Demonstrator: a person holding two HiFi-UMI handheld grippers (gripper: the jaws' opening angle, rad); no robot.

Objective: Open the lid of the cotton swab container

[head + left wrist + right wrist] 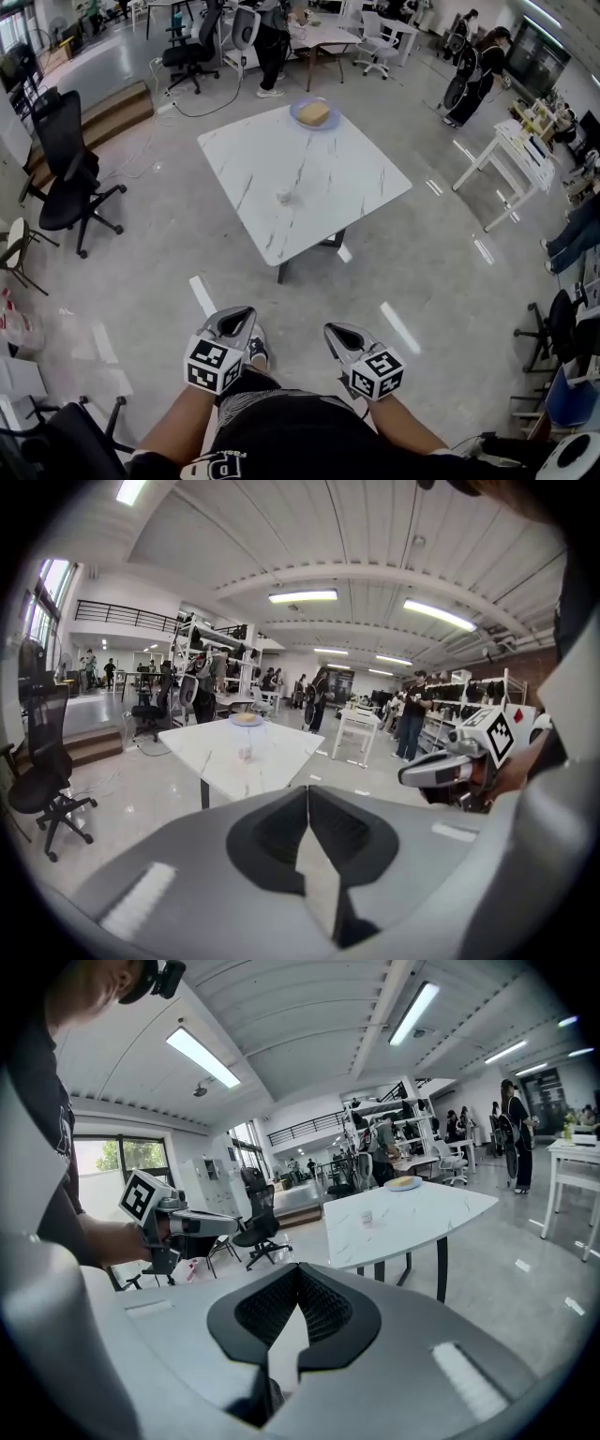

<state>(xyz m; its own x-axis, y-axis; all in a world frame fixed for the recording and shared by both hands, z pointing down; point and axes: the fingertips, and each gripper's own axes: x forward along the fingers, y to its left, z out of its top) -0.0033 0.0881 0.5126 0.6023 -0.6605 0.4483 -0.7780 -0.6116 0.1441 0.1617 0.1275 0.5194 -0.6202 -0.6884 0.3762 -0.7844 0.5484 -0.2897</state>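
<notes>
The cotton swab container (284,196) is a small pale cylinder standing alone near the middle of the white marble table (356,178). It also shows far off in the left gripper view (246,753) and the right gripper view (367,1216). Both grippers are held close to the person's body, well short of the table. The left gripper (234,319) is shut and holds nothing, its jaws meeting edge to edge (307,794). The right gripper (339,333) is likewise shut and holds nothing (298,1274). Each gripper sees the other beside it.
A blue plate (314,113) with a tan block sits at the table's far corner. A black office chair (66,178) stands at the left, another table (511,159) at the right. People stand at the back. Bare grey floor lies between the person and the table.
</notes>
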